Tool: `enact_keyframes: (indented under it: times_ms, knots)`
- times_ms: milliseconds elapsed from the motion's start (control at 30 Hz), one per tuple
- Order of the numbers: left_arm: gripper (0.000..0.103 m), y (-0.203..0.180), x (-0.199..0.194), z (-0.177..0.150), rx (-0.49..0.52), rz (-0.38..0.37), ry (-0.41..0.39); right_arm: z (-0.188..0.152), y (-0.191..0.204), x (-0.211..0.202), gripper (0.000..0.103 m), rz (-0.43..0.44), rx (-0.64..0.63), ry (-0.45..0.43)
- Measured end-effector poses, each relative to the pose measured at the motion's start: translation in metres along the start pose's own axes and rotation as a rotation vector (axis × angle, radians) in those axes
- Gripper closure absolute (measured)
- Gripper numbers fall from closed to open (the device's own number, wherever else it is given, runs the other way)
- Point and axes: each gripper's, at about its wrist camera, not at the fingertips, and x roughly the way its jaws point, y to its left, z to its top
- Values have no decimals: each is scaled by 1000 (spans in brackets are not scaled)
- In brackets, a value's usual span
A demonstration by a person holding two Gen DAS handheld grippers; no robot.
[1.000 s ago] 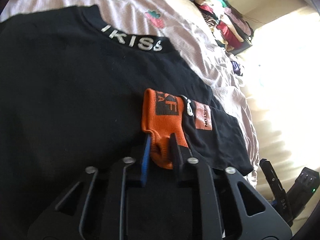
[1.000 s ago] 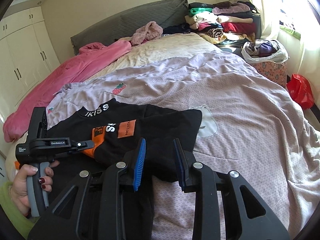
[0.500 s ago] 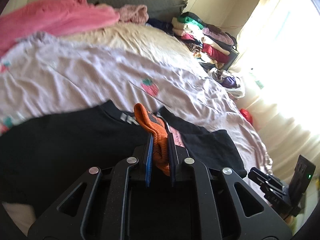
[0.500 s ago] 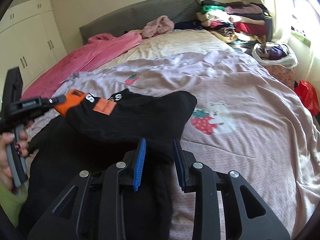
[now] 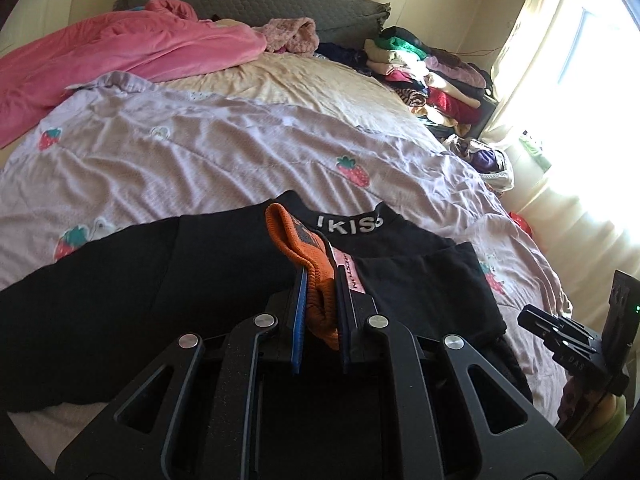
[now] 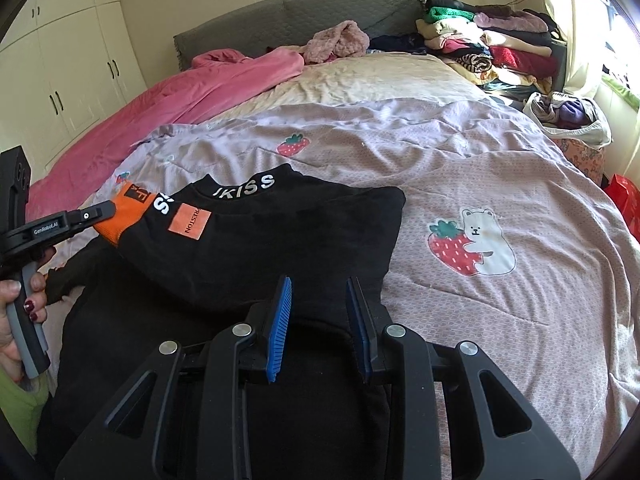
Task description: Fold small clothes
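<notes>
A black shirt (image 6: 280, 232) with a white-lettered collar (image 5: 350, 226) lies on the lilac strawberry quilt (image 6: 480, 152). Its sleeve ends in an orange cuff (image 5: 296, 248). My left gripper (image 5: 320, 278) is shut on that cuff and holds the sleeve up over the shirt's body; in the right wrist view the left gripper (image 6: 108, 211) comes in from the left edge, held by a hand. My right gripper (image 6: 318, 296) sits at the shirt's near right part, narrowly parted, with a thick fold of black cloth filling the gap between its blue pads.
A pink blanket (image 5: 120, 56) lies along the bed's far left, under a grey headboard (image 5: 256, 4). Stacked clothes (image 6: 492, 44) stand at the far right. A bag of laundry (image 6: 568, 116) and a red bag (image 6: 624, 200) sit beside the bed; white wardrobes (image 6: 72, 60) stand at the left.
My left gripper has risen and tilted up with the orange cuff, lifting the sleeve off the shirt. The right gripper has shifted sideways together with the black cloth.
</notes>
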Motion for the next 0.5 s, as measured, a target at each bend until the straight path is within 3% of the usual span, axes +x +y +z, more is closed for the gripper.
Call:
enact_keyframes:
  times_ms: [167, 333, 500]
  knots:
    - [96, 14, -10, -1, -15, 39, -36, 0, -1, 2, 76, -20, 0, 11]
    - [95, 27, 6, -8, -10, 71, 64, 1, -3, 3, 76, -31, 8, 8]
    - [94, 45, 3, -16, -48, 96, 69, 2, 0, 3, 74, -28, -3, 5]
